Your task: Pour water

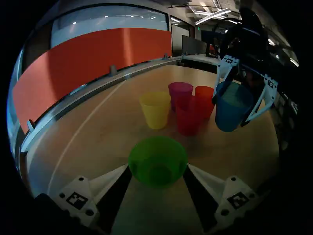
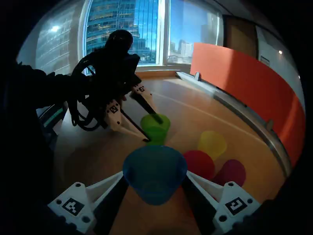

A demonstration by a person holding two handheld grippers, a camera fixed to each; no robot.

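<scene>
My left gripper [image 1: 157,169] is shut on a green cup [image 1: 157,158], upright and close to the camera. Beyond it on the wooden table [image 1: 90,137] stand a yellow cup [image 1: 155,109], a magenta cup [image 1: 180,91], a red cup [image 1: 187,118] and an orange-red cup [image 1: 205,100], clustered together. To their right, my right gripper [image 1: 231,111] is shut on a blue cup [image 1: 232,105]. In the right gripper view the blue cup [image 2: 155,174] sits between my right gripper [image 2: 155,178] fingers, with the green cup [image 2: 155,127] held by the left gripper [image 2: 153,130] behind it. I cannot tell whether any cup holds water.
An orange partition [image 1: 98,58] and a metal rail [image 1: 113,76] run along the table's far edge. Tall windows [image 2: 125,27] stand behind the person's dark arm [image 2: 39,90]. The yellow cup [image 2: 211,144], red cup [image 2: 198,163] and magenta cup [image 2: 232,172] stand right of the blue one.
</scene>
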